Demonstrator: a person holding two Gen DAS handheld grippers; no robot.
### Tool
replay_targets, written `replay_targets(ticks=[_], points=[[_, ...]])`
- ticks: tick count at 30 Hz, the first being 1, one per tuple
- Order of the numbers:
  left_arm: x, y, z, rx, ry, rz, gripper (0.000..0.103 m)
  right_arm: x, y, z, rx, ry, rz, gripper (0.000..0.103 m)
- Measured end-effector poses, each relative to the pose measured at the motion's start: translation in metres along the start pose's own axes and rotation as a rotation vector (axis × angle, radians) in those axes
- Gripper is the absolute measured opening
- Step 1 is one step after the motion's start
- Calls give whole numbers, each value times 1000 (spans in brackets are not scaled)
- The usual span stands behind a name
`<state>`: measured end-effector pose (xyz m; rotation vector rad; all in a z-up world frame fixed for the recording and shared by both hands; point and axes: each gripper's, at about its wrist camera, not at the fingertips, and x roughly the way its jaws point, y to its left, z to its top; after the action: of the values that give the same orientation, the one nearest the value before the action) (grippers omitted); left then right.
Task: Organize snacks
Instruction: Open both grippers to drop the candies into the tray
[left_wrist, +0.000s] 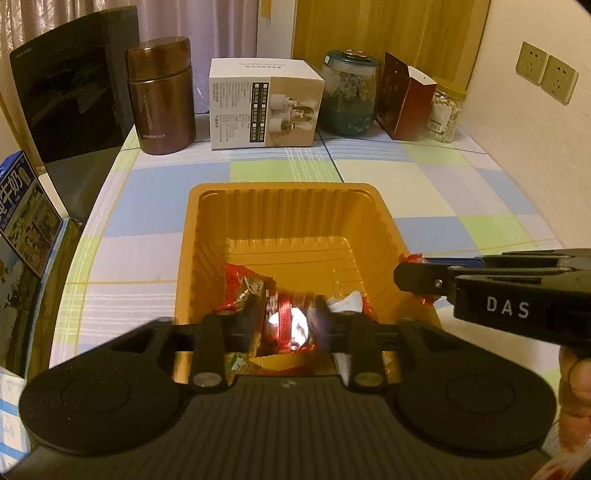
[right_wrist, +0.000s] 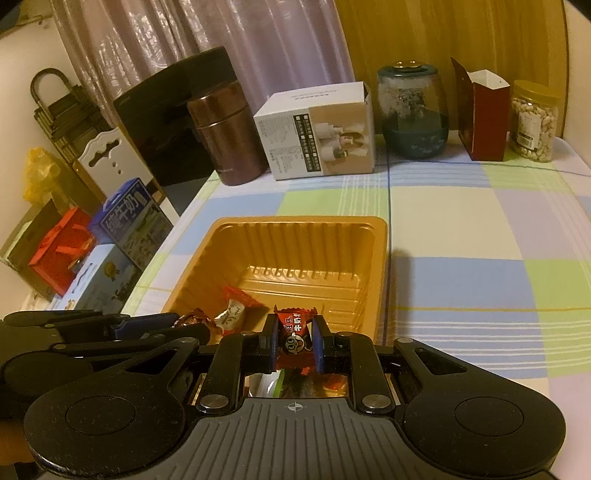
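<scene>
An orange plastic tray (left_wrist: 284, 225) sits on the checked tablecloth; it also shows in the right wrist view (right_wrist: 295, 236). Several wrapped candies (left_wrist: 243, 288) lie at its near end. My left gripper (left_wrist: 286, 314) is low over them with a shiny red candy (left_wrist: 288, 321) between its fingers, blurred; I cannot tell if it grips it. My right gripper (right_wrist: 295, 334) is shut on a red milk candy (right_wrist: 295, 332) above the tray's near right edge. It shows from the side in the left wrist view (left_wrist: 417, 277). The left gripper shows in the right wrist view (right_wrist: 192, 325).
At the table's back stand a brown canister (left_wrist: 160, 96), a white box (left_wrist: 264, 105), a glass jar (left_wrist: 349, 92), a dark red carton (left_wrist: 404, 98) and a jar of nuts (left_wrist: 445, 114). A black box (left_wrist: 74, 81) and milk cartons (left_wrist: 22, 206) stand left.
</scene>
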<state>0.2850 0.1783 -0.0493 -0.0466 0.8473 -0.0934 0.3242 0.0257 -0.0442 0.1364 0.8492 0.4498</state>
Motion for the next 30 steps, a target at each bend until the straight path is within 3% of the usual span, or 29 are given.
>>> replay_targets(ticks=[1, 13, 24, 27, 29, 30], points=[[0, 0, -1, 2, -6, 3, 59, 0, -1, 0, 2, 0, 0, 19], [-18, 14, -18, -8, -32, 64, 60, -1, -3, -6, 22, 7, 8, 19], [-27, 24, -21, -31, -36, 75, 62, 5, 14, 3, 20, 2, 40, 19], [-28, 26, -23, -37, -39, 81, 68, 7, 16, 7, 33, -10, 80, 20], [-30, 28, -24, -40, -43, 81, 72, 5, 14, 9, 58, -27, 94, 34], [-32, 29, -24, -43, -46, 83, 75, 3, 13, 9, 65, -41, 92, 60]])
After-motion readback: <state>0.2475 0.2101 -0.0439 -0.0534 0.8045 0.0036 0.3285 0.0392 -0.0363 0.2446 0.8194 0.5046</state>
